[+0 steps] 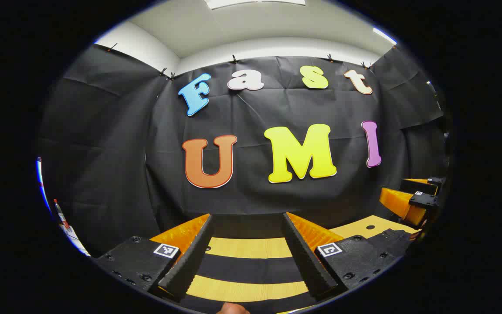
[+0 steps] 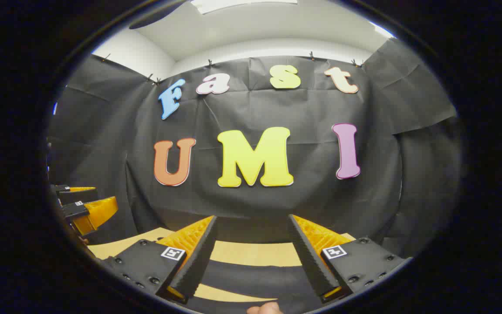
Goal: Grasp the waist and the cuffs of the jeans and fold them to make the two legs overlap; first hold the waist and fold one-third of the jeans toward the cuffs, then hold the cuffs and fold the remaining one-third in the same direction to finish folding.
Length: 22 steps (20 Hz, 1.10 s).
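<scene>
Awaiting first fold: both tools raised, facing the booth wall.
Left tool (image 1: pixel 247 253) spread, pinching nothing; right tool (image 2: pixel 251 255) likewise. Dark cloth, likely the jeans (image 1: pixel 251 266), lies in bands across the pale wooden bench (image 1: pixel 360 229) below. Judged stage: start; next, lower to waist and cuffs. Black draped wall (image 1: pixel 103 152), white ceiling (image 1: pixel 277 22).

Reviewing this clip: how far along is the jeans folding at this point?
Nothing looks done yet. Both views face the booth wall over a striped wooden table. The left gripper and right gripper are open, holding nothing, and level with each other: the right one also shows at the edge of the left gripper view. I see no jeans here, so every fold looks left to do.
</scene>
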{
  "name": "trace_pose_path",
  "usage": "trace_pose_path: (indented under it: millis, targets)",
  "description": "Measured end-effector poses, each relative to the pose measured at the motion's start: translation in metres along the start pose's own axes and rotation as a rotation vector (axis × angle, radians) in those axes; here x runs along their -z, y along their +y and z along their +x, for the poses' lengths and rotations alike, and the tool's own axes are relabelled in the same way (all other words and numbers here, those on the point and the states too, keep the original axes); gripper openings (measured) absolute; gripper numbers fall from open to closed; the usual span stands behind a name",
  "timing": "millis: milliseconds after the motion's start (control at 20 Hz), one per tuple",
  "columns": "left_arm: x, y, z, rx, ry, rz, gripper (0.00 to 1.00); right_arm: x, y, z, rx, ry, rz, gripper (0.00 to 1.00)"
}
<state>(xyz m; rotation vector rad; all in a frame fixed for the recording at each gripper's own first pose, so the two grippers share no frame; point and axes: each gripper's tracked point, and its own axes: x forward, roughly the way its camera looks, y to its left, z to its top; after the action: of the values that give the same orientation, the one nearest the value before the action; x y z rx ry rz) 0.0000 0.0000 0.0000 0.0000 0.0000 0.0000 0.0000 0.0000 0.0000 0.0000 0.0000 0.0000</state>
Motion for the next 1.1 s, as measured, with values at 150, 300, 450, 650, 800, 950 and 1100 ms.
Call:
trace_pose_path:
  millis: [150,300,450,650,800,950,1100]
  targets:
    - [-0.003,0.001,0.001,-0.003,-0.008,-0.005,0.99,-0.001,-0.002,0.001,0.002,0.0,0.004,0.94]
    - [0.002,0.009,0.0,-0.022,0.004,-0.027,0.99,-0.001,-0.001,0.003,0.003,0.005,0.009,0.98]
    - [0.012,0.027,-0.002,-0.063,0.032,-0.041,0.99,-0.003,0.0,0.006,-0.004,0.003,0.02,0.94]
    - [0.022,0.053,-0.018,-0.114,0.067,-0.044,0.99,-0.005,0.004,0.011,-0.023,0.005,0.018,0.94]
    - [0.052,0.087,-0.033,-0.161,0.136,-0.114,0.99,-0.007,-0.001,0.013,-0.03,0.001,0.008,0.94]
    - [0.1,0.136,-0.066,-0.275,0.262,-0.208,1.0,-0.014,-0.016,0.014,-0.009,-0.019,-0.003,0.94]
    - [0.147,0.182,-0.108,-0.398,0.387,-0.337,0.99,-0.017,-0.03,0.017,0.021,-0.024,-0.018,0.98]
